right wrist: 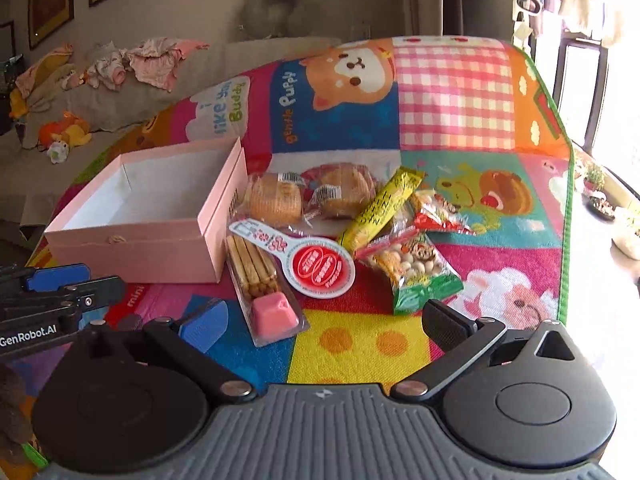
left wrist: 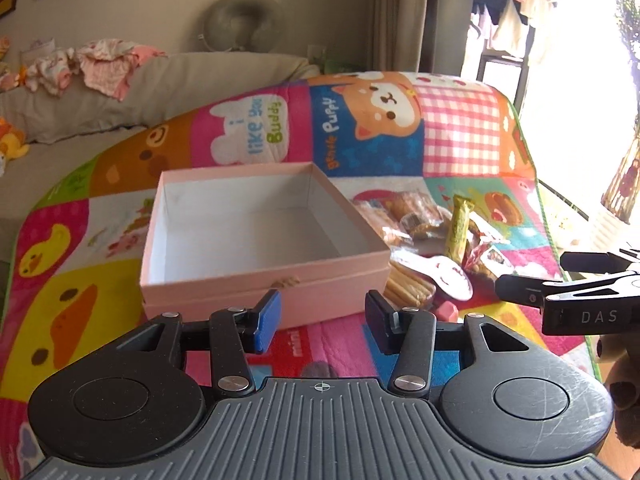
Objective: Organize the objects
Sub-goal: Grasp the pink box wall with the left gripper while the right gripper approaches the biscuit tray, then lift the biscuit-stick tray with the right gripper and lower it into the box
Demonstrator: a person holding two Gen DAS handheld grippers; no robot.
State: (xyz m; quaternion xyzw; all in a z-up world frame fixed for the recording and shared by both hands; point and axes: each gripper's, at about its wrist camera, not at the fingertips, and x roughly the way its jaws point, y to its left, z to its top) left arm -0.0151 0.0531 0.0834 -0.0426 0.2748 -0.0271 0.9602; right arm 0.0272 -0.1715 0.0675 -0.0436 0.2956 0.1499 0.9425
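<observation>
pink box [left wrist: 264,264] beyond left tool [left wrist: 322,316], snacks [right wrist: 344,236] beside

We find both views lit by strong daylight from the window [left wrist: 576,92] at right, which is blown out to white. Glare washes the right edge of the mat [right wrist: 452,92]. The box [left wrist: 256,236] casts a soft shadow across its own floor. The left side of the room is dimmer. Fisheye distortion bows the mat's edges. Slight softness affects the sofa [left wrist: 192,80] behind; foreground detail is sharp.
</observation>
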